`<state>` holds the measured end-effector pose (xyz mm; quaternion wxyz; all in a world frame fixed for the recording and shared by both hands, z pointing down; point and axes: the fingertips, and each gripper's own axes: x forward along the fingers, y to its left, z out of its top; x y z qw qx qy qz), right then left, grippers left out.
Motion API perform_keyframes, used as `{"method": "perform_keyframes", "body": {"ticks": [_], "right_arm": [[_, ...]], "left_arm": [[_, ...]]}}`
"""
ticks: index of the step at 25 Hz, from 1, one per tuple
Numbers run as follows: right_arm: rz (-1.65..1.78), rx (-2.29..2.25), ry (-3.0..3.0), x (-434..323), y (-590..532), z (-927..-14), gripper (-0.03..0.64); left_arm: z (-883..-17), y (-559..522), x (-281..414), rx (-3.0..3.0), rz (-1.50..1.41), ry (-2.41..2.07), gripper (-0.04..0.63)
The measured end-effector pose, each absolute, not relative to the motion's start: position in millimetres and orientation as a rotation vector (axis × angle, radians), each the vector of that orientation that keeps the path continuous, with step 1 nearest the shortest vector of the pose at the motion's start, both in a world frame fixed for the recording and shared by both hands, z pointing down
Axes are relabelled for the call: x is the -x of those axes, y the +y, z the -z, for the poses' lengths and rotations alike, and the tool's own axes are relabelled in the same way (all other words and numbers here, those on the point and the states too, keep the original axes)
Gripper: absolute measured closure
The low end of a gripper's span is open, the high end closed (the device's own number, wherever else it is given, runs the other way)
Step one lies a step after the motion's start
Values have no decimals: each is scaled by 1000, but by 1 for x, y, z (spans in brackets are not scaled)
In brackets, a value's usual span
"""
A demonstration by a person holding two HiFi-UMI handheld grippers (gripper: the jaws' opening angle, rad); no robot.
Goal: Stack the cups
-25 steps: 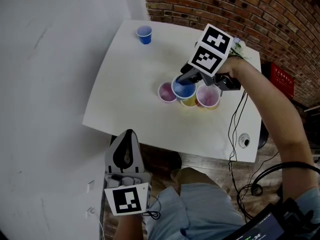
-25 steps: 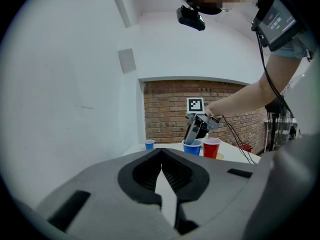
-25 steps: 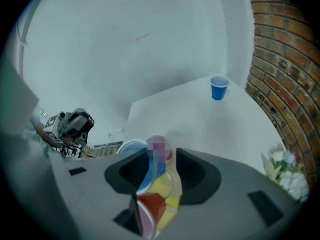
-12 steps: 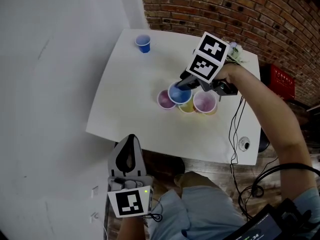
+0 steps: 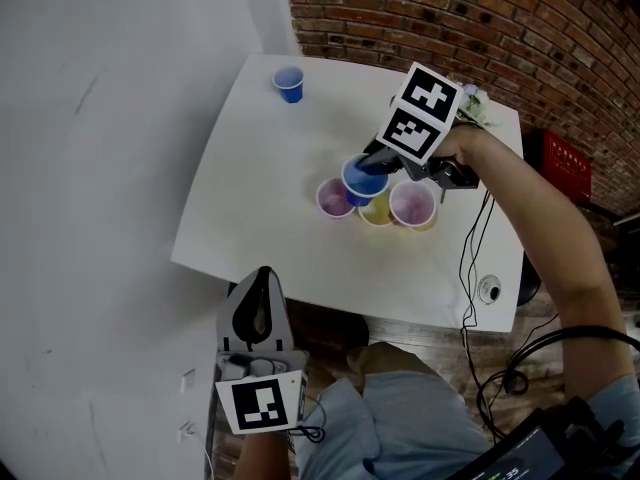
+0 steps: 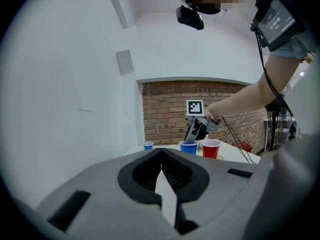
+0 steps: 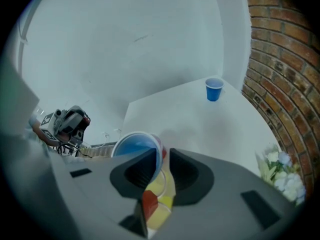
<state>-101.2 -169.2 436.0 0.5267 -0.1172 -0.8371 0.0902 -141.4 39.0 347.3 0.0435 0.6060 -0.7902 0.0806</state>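
Note:
A blue cup (image 5: 365,178) stands in a cluster with a pink-looking cup (image 5: 335,196), a yellow cup (image 5: 377,209) and a red cup (image 5: 412,204) on the white table (image 5: 260,198). My right gripper (image 5: 370,164) points steeply down at it. One jaw is inside the blue cup (image 7: 134,145) and the other outside, so its wall is between them. The jaws have just been closing, and a narrow gap still shows in the right gripper view (image 7: 163,155). A second blue cup (image 5: 289,83) stands alone at the far left corner. My left gripper (image 5: 259,268) is shut and empty, off the table's near edge.
A brick wall (image 5: 470,28) runs behind the table, and a white wall (image 5: 90,168) lies to its left. White flowers (image 7: 282,176) lie near the table's far right corner. Cables (image 5: 470,258) hang over its right edge.
The right gripper's jaws have narrowed around the blue cup's wall. The blue cup has shifted slightly away from the pink-looking cup. The left gripper has stayed where it was.

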Motion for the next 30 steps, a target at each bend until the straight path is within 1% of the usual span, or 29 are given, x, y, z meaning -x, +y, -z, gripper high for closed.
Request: {"method": "perform_keyframes", "body": {"ticks": [2,3,8,17,23,27,30], "right_arm": [[-207,279,-1998,101,-169,-437,566],[-205,278,-1998,101,-170,-438,577],[-193,284,-2005,103,-169,-435,589],[-248,280,-2054,108,-178,-426,591],[-322,275,-2159,108,-181,-395,591],[-328,223,-2247,91,-184,-359,591],[-310,137,-2316,58,-187,-334,591]], "left_arm": [[-349,40,142,-1836,-237,-2405,586],[-350,40,143,-1832,-235,-2405,586],[-353,39,143,-1834,-236,-2397,586],[-351,30,146,-1872,-261,-2416,586],[-347,23,145,-1893,-271,-2407,586],[-344,20,142,-1922,-273,-2391,586],[-344,19,139,-1946,-272,-2381,586]]}}
